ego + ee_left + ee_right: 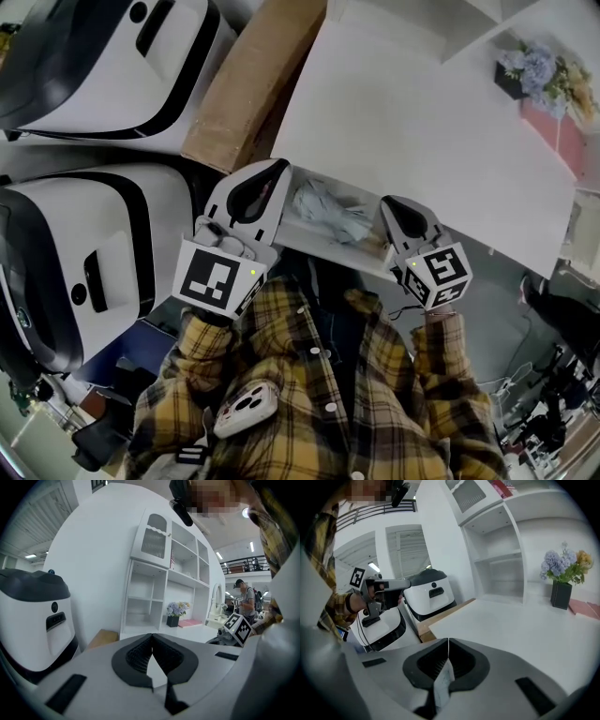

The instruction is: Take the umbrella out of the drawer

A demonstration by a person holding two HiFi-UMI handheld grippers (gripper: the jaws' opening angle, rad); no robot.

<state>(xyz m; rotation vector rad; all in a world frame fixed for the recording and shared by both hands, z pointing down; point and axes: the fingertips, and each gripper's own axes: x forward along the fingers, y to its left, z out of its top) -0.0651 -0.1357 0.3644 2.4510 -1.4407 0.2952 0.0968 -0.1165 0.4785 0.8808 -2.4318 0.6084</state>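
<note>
In the head view a folded pale grey umbrella lies in the open white drawer under the front edge of the white table. My left gripper hangs over the drawer's left end, just left of the umbrella, with its jaws together. My right gripper is at the umbrella's right end, also shut. In the left gripper view the left gripper has its tips touching and nothing between them. The right gripper is closed too, and a pale patterned patch shows through the slit below its tips.
Two large white machines stand left of the table, with a brown cardboard box beside them. A flower pot and a pink item sit at the table's far right. A white shelf unit rises at the back.
</note>
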